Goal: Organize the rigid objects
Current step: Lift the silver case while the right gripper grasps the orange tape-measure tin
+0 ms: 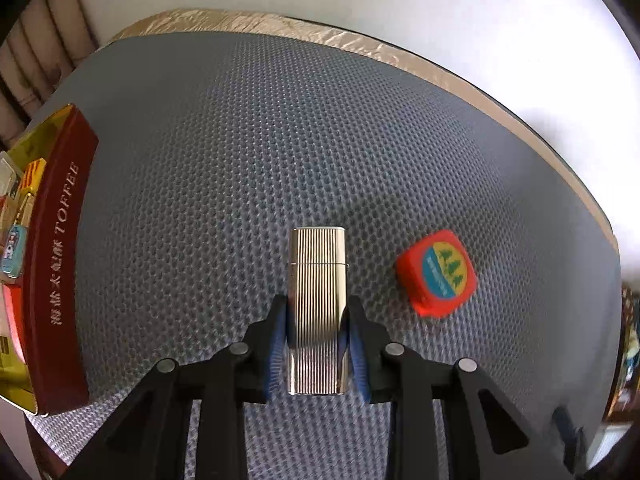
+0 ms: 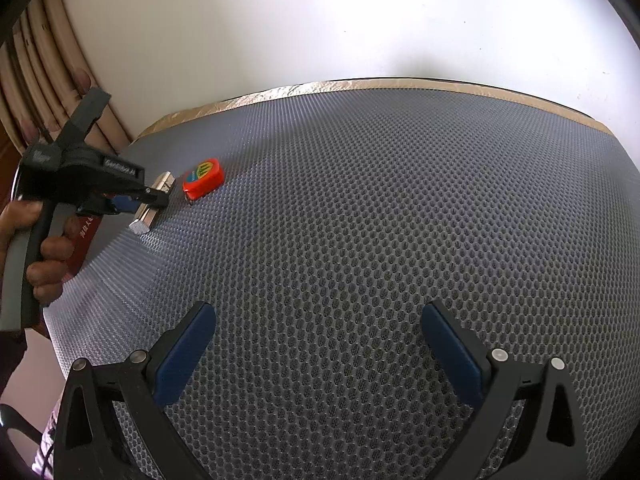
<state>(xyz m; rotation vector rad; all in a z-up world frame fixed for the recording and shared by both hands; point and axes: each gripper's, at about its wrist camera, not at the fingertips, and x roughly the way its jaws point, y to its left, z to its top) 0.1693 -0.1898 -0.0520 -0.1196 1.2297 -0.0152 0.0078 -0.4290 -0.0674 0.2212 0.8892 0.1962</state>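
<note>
Okay, I'm working the left gripper and its blue pads are clamping the ribbed silver lighter on both long sides. The lighter's long axis is running straight out along the fingers toward twelve o'clock, lid end leading, and it's sitting low over the grey mesh mat; whether it's touching the mat I can't tell. From the right wrist view I'm seeing that same left gripper out at ten o'clock with the lighter pinched in it, tilted and seemingly just above the mat.

Now the relation that matters: the red toffee box is lying at nine o'clock from the left fingers, well apart, open side up with other small items already inside. I'm judging the next move is a swing left to carry the lighter over its near wall. I'm reading "TOFFEE" in pale letters on that wall, with Chinese characters beside it that I can't make out.

Just beside the lighter at about two o'clock is the red tape measure, wearing a round label with green trees; its small writing is too blurred to read.

Meanwhile my right gripper is hanging spread wide over bare mat, holding nothing, far from both items.
</note>
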